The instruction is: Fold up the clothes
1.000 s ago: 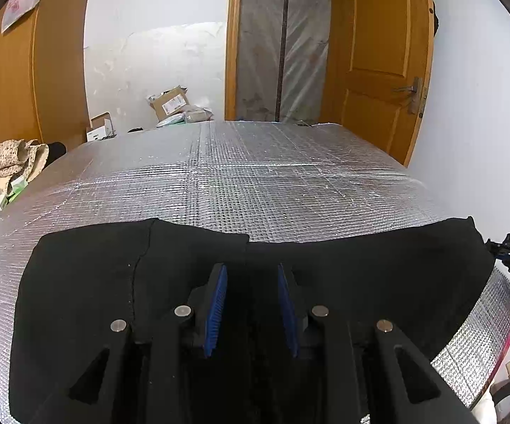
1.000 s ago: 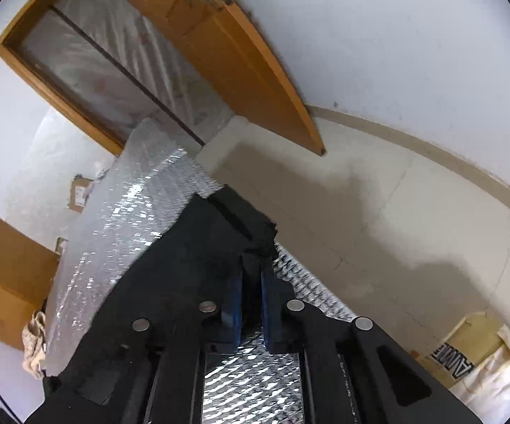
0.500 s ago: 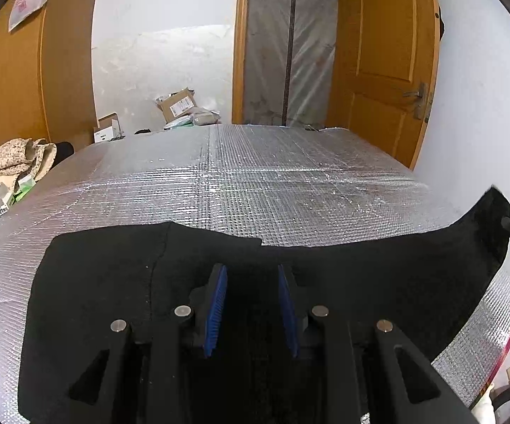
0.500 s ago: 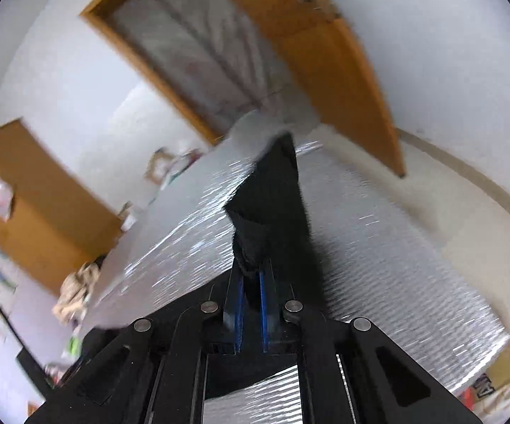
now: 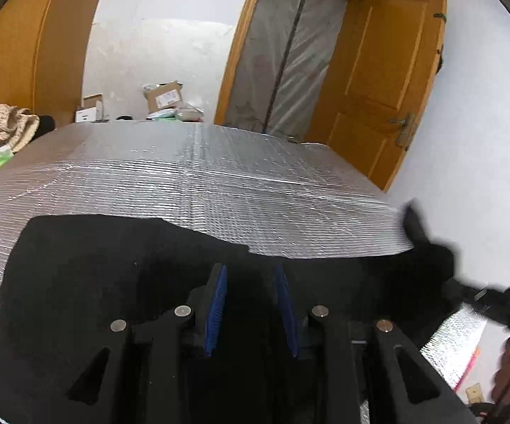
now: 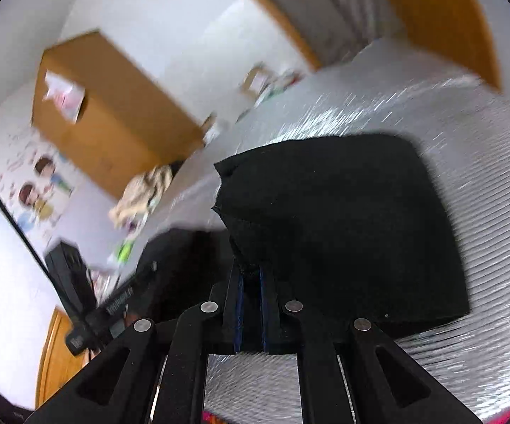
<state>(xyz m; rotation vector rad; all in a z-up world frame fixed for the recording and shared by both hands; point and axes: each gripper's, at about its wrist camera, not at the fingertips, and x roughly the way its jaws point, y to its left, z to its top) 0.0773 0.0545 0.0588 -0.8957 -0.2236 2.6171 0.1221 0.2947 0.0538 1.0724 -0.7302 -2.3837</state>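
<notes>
A black garment [image 5: 113, 268] lies across the near part of a table covered in silver foil [image 5: 198, 183]. My left gripper [image 5: 249, 270] hovers low over the garment's middle, open, its blue pads [image 5: 218, 300] apart with only dark cloth beneath them. My right gripper [image 6: 249, 272] is shut on the garment's right end and holds it lifted, so the black cloth [image 6: 343, 229] drapes over in a fold. In the left wrist view this raised corner [image 5: 428, 247] and the right gripper [image 5: 484, 293] appear blurred at the right edge.
An orange wooden door [image 5: 378, 88] stands open past the table's far right corner. Cardboard boxes [image 5: 165, 97] sit beyond the far edge. A pile of light clothes [image 5: 4, 127] lies at the left beside a wooden wardrobe [image 6: 113, 113]. A white wall runs along the right.
My right gripper has lifted the garment's right end off the table edge and swung it up and leftward over the cloth. The left gripper has stayed open over the middle.
</notes>
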